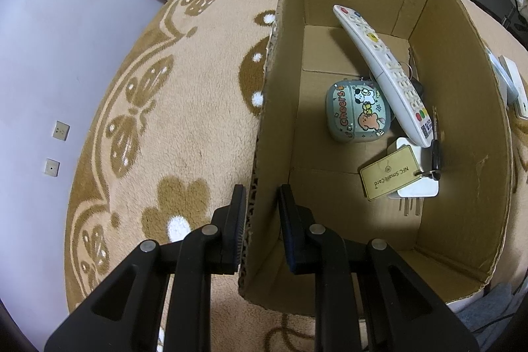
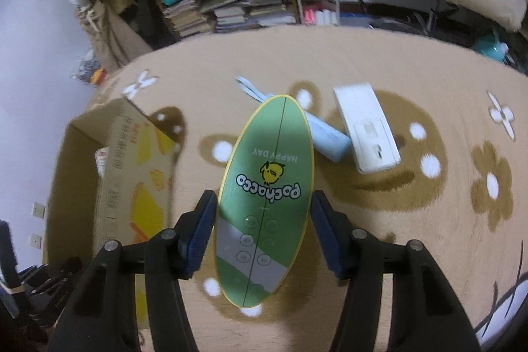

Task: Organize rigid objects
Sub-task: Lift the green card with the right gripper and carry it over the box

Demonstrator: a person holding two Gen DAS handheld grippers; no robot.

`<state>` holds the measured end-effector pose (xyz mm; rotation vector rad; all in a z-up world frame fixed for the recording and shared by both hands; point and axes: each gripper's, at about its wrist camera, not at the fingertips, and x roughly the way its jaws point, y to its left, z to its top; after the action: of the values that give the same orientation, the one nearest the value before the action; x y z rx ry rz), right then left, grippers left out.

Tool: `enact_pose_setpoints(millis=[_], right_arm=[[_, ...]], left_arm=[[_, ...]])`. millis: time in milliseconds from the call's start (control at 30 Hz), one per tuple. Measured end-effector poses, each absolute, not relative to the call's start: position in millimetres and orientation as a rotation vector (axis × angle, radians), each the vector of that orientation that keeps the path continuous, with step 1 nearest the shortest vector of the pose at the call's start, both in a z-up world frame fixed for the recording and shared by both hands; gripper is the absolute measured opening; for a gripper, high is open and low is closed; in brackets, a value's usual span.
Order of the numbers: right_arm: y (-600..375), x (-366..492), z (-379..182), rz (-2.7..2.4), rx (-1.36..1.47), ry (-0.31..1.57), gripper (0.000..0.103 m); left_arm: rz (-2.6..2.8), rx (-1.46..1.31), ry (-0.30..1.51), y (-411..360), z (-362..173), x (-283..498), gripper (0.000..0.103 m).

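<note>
My left gripper point(image 1: 260, 200) is shut on the left wall of an open cardboard box point(image 1: 280, 88), one finger outside and one inside. In the box lie a white remote point(image 1: 382, 71), a teal cartoon case point(image 1: 358, 112), a tan NFC card point(image 1: 389, 172) on a key ring, and a white plug adapter point(image 1: 419, 187). In the right wrist view my right gripper point(image 2: 264, 210) is shut on a green oval Pochacco gadget point(image 2: 267, 174), both pads pressing its edges, held above the carpet. The box point(image 2: 132, 160) stands to its left.
On the beige flower-patterned carpet point(image 2: 429, 220) beyond the oval lie a light blue bar with a strap point(image 2: 326, 137) and a white rectangular device point(image 2: 366, 127). Shelves of books and bags point(image 2: 231, 5) line the far edge. A grey wall with sockets point(image 1: 61, 131) lies left.
</note>
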<state>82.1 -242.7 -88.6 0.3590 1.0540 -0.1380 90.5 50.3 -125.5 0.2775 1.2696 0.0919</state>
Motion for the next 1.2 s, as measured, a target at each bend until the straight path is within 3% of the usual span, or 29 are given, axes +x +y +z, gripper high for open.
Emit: enact_pose_setpoints(millis=[600, 1200], right_arm=[[-160, 98, -20, 0.129, 0.248, 0.901, 0.062], [-110, 125, -56, 0.195, 0.263, 0.999, 0.062]], left_arm=[[0.089, 0.264, 1.272, 51, -125, 91, 0.02], [0.086, 0.253, 1.272, 51, -125, 92, 0.02]])
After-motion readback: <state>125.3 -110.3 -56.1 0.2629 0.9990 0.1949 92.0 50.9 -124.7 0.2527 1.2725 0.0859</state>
